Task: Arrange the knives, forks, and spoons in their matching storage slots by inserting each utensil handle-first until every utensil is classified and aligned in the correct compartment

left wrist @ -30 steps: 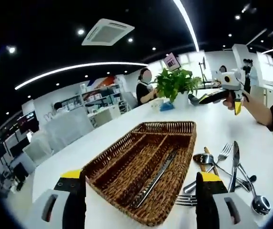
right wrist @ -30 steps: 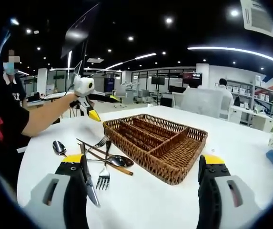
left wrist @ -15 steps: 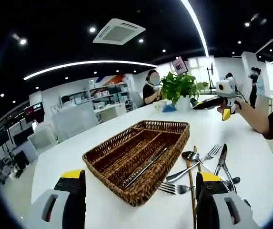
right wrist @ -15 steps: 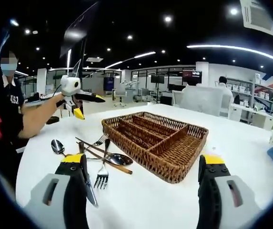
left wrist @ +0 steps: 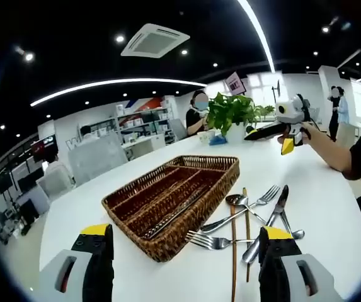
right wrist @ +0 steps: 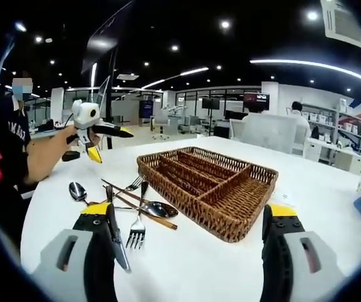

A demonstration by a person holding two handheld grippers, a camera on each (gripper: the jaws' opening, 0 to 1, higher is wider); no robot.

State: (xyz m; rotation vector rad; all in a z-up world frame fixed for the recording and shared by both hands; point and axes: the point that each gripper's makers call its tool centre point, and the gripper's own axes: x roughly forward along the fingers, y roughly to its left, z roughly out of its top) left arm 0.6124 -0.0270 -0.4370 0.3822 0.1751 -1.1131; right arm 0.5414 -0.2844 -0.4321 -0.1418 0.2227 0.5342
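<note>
A brown wicker cutlery tray with long slots lies on the white table, one steel utensil lying in a slot. To its right is a loose heap: forks, a spoon, a knife and a wooden-handled piece. My left gripper hovers open above the table's near edge, holding nothing. In the right gripper view the tray lies ahead, with a spoon, fork and knife to its left. My right gripper is open and empty.
A potted plant stands past the tray's far end. The right gripper is held in the air over the table's far right. The left gripper hangs above the cutlery heap. People and desks fill the background.
The left gripper has pulled back from the tray, which now looks smaller and farther off. Seen from the right gripper, it has sunk and moved further left. The cutlery has not moved.
</note>
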